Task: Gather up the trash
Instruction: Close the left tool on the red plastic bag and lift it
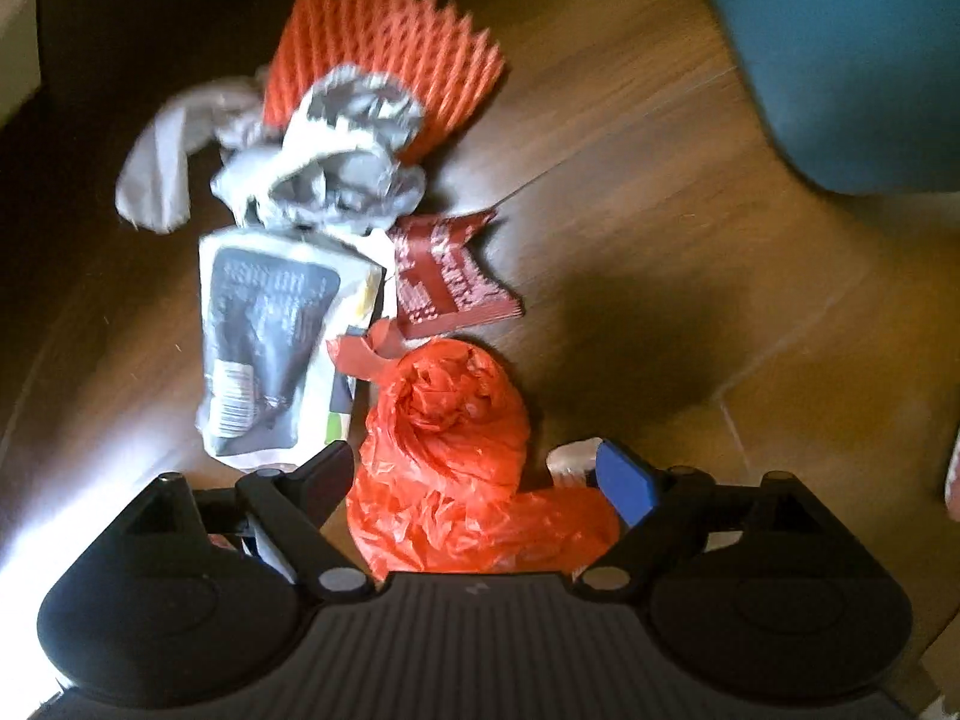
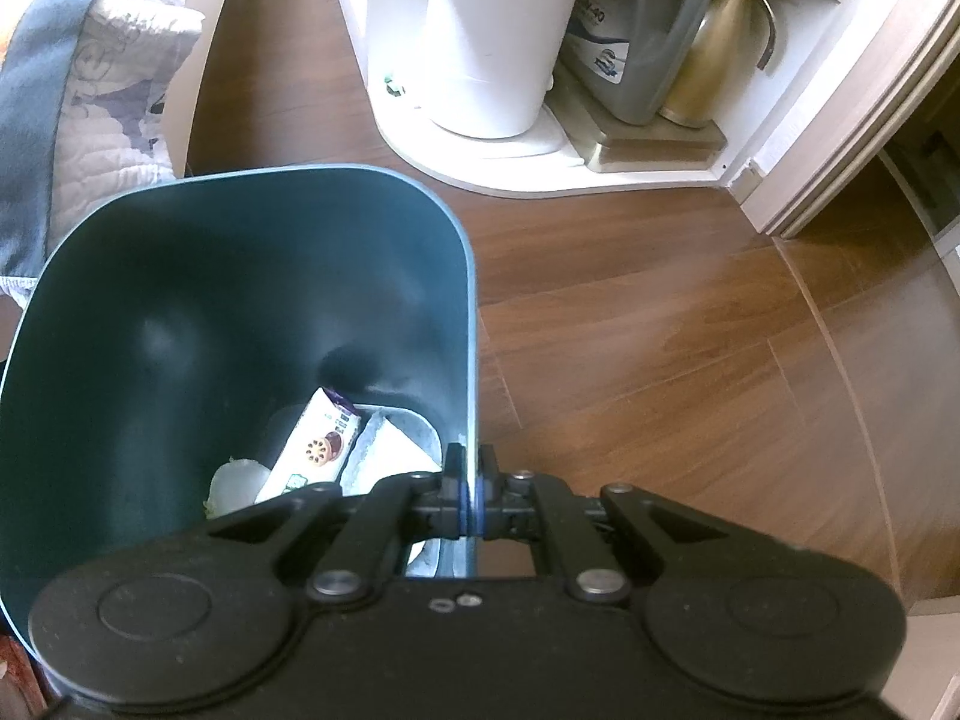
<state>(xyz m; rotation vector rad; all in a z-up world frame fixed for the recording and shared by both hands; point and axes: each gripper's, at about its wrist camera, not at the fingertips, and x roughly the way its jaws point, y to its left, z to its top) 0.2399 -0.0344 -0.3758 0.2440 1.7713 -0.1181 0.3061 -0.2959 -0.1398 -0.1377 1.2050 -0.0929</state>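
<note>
In the left wrist view, the left gripper (image 1: pixel 480 480) is at the bottom of the frame with its jaws wide apart. An orange plastic bag (image 1: pixel 447 462) lies crumpled on the wooden floor (image 1: pixel 690 276) between the two fingers, and the pads do not press on it. Just above the bag, near the middle of the frame, sits a dark red wrapper (image 1: pixel 447 276). To its left is a white and black pouch (image 1: pixel 270 342). Above the pouch is a heap of crumpled grey paper (image 1: pixel 324 162), and behind that, at the top middle, an orange foam net (image 1: pixel 390 60) lies flat. These things all touch or overlap in one pile. A blue bin (image 1: pixel 852 60) fills the upper right corner, well apart from the pile. In the right wrist view, the right gripper (image 2: pixel 474 492) is squeezed tight on the thin rim of that blue bin (image 2: pixel 240 312), which fills the left half of the frame. Down inside the bin lie a white snack box (image 2: pixel 318 450), a white paper (image 2: pixel 384 450) beside it, and a pale crumpled bit (image 2: pixel 234 486) at the lower left. At the top middle stands a white pail (image 2: pixel 498 42), with a grey jug (image 2: pixel 636 42) and a gold flask (image 2: pixel 714 54) to its right.
</note>
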